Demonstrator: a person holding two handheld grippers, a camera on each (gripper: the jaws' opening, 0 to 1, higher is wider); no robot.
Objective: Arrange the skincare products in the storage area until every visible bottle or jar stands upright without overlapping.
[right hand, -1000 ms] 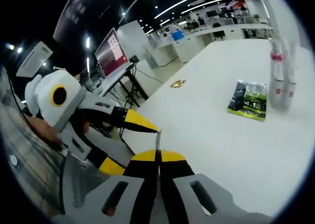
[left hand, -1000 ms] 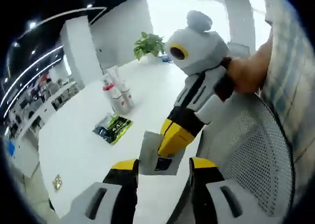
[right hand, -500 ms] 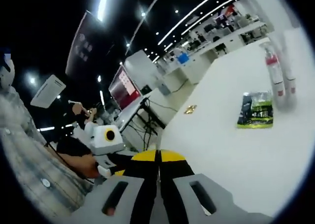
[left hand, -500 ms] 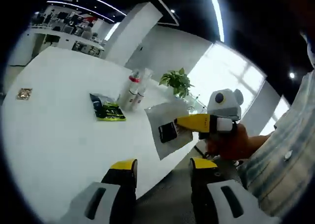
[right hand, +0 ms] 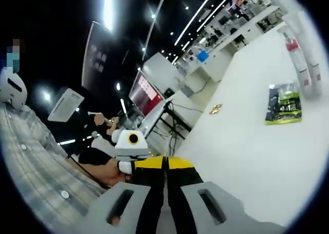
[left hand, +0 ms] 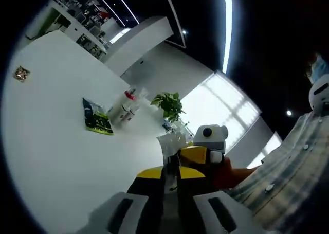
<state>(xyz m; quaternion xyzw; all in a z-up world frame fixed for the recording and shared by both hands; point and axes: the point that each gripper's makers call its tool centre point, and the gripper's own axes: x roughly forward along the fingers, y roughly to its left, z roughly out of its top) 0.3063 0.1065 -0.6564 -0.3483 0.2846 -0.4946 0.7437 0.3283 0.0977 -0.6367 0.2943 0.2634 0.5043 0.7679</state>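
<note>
A silver sachet [left hand: 171, 142] with a dark label hangs off the near edge of the white table [left hand: 61, 157]. My left gripper [left hand: 170, 173] is shut on its lower edge. My right gripper [left hand: 194, 155] comes in from the right and grips the same sachet. In the right gripper view my right gripper [right hand: 165, 164] is shut, the sachet is edge-on and hard to see, and the left gripper [right hand: 131, 141] faces it. Far off on the table a few slim bottles [left hand: 126, 105] [right hand: 299, 59], one red-capped, stand upright together beside a flat green and black packet [left hand: 96, 118] [right hand: 284, 104].
A small gold item [left hand: 20, 73] [right hand: 215, 109] lies on the table's far side. A potted plant [left hand: 169, 104] stands behind the bottles. A person in a checked shirt [left hand: 277, 182] is close by, with desks and a monitor [right hand: 146, 92] beyond the table.
My left gripper has gone from open to shut on the sachet that the right gripper holds. Both cameras have tilted, so the table and bottles look further off.
</note>
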